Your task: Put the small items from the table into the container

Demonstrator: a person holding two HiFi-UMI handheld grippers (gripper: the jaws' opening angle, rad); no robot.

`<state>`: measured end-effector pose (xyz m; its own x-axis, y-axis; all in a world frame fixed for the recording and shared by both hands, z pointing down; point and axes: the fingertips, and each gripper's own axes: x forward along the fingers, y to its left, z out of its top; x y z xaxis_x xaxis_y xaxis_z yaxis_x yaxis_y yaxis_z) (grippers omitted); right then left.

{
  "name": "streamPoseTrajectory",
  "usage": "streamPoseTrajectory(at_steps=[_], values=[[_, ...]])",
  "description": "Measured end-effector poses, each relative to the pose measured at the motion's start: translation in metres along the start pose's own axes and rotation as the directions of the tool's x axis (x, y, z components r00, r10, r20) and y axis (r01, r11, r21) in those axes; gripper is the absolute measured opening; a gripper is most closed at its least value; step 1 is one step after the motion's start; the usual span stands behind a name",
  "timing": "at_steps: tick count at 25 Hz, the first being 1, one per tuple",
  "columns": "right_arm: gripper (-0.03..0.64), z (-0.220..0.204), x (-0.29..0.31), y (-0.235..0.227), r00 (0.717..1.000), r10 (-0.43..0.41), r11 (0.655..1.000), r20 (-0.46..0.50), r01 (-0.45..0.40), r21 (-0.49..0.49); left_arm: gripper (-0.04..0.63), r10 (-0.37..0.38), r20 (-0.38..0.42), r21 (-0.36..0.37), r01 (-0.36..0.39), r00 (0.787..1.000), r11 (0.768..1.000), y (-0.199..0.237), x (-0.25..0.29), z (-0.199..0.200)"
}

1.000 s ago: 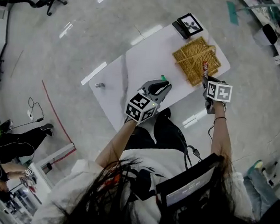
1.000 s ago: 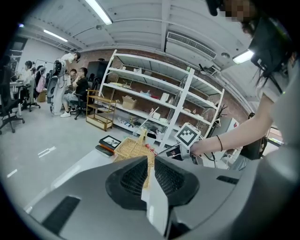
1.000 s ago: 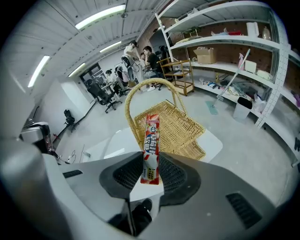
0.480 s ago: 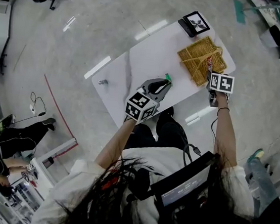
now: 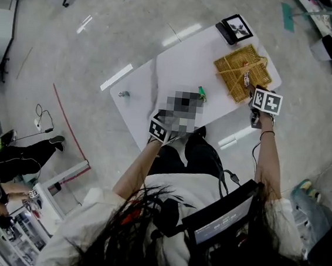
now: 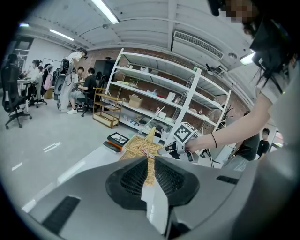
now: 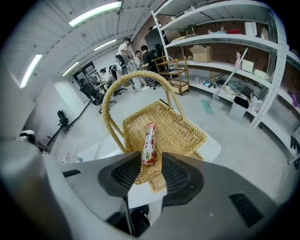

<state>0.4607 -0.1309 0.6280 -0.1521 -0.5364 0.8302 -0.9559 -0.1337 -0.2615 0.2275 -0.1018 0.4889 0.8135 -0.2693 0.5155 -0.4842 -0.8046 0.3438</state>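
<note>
- Right gripper view, step in hand: release of the stick packet (image 7: 149,143) into the wicker basket (image 7: 180,129); the right gripper (image 7: 151,165) has its jaws opening, with the packet's lower end between the pads and a gap showing on one side, so the pads seem no longer to press
- Method, as judged: hold the gripper steady above the basket floor until the packet drops free; let the jaws part fully before lifting, or the wrapper may cling to a pad and ride out again; withdraw clear of the arched handle (image 7: 123,93), which stands just to the left
- Left gripper (image 6: 151,161): jaws close together with only a slim gap, nothing in it; idle, pointed toward the basket from well apart
- Remaining stock, head view: a green item (image 5: 201,93) and a small pale item (image 5: 121,94) lie on the white table (image 5: 161,70), both outside the basket
- Packet, appearance: slim stick, red ends, white middle band, print too small to read; probably light and slippery
- Packet, location: above the middle of the basket, lengthwise, at the right gripper's tips
- Basket, appearance: straw-yellow weave, shallow, squarish, at one end of the table
</note>
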Motion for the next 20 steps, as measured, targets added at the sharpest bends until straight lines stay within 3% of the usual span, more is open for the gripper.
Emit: streamPoseTrajectory(at_steps=[10, 20], values=[[0.138, 0.001, -0.053, 0.032, 0.99, 0.011, 1.0, 0.141, -0.01, -0.007, 0.04, -0.004, 0.034, -0.005, 0.004, 0.999, 1.0, -0.011, -0.023, -0.004], [0.052, -0.016, -0.106, 0.128, 0.944, 0.1, 0.995, 0.315, -0.096, -0.027, 0.04, 0.013, 0.115, -0.01, -0.012, 0.993, 1.0, -0.014, -0.078, -0.009]])
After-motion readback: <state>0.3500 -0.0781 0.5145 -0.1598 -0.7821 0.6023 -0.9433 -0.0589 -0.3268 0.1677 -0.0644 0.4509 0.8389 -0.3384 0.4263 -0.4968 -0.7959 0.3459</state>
